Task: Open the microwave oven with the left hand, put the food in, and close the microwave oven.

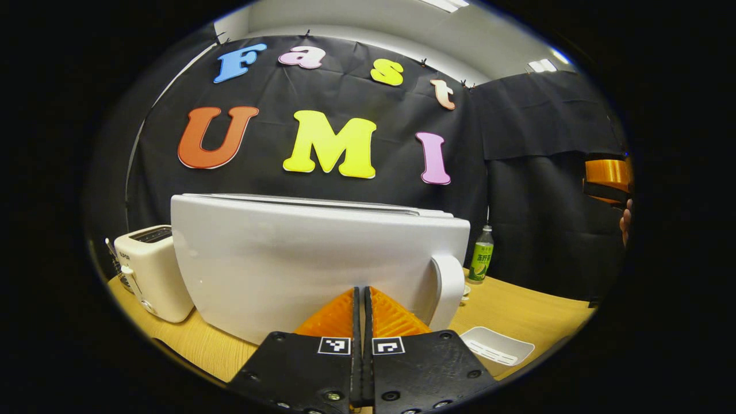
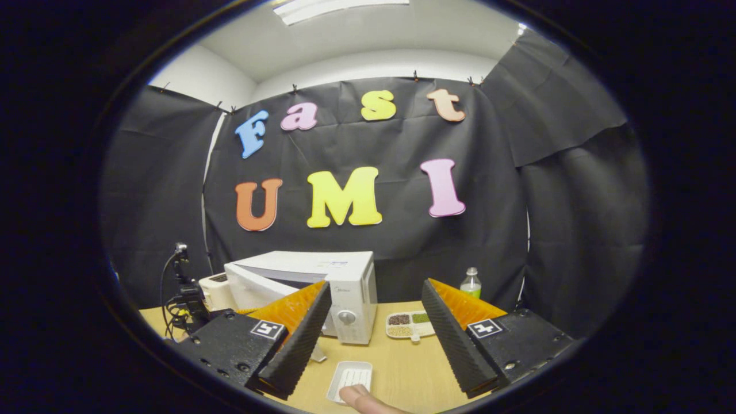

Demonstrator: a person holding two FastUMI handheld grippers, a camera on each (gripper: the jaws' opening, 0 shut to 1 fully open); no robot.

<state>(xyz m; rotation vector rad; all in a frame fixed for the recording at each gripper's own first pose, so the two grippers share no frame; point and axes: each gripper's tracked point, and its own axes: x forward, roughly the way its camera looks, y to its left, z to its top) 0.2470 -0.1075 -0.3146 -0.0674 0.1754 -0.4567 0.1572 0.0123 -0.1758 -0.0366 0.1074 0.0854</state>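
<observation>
Pushing the microwave [image 1: 299, 259] door, large at frame centre, wants the left gripper [image 1: 362, 313], fingers pressed together on nothing, square near the handle [image 1: 448, 290], while the right gripper [image 2: 374, 328] waits wide above the food tray [image 2: 409, 325].

Toaster [image 1: 150, 270] left of microwave [image 1: 310, 259]

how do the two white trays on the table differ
The divided tray holds food, dark grains, green and pale portions in separate sections; the plain tray looks empty. The divided tray sits farther back, beside the microwave; the plain tray lies nearer, between the right gripper's open fingers, with a fingertip at its near edge. Both are white and rest flat on the wooden table.
</observation>
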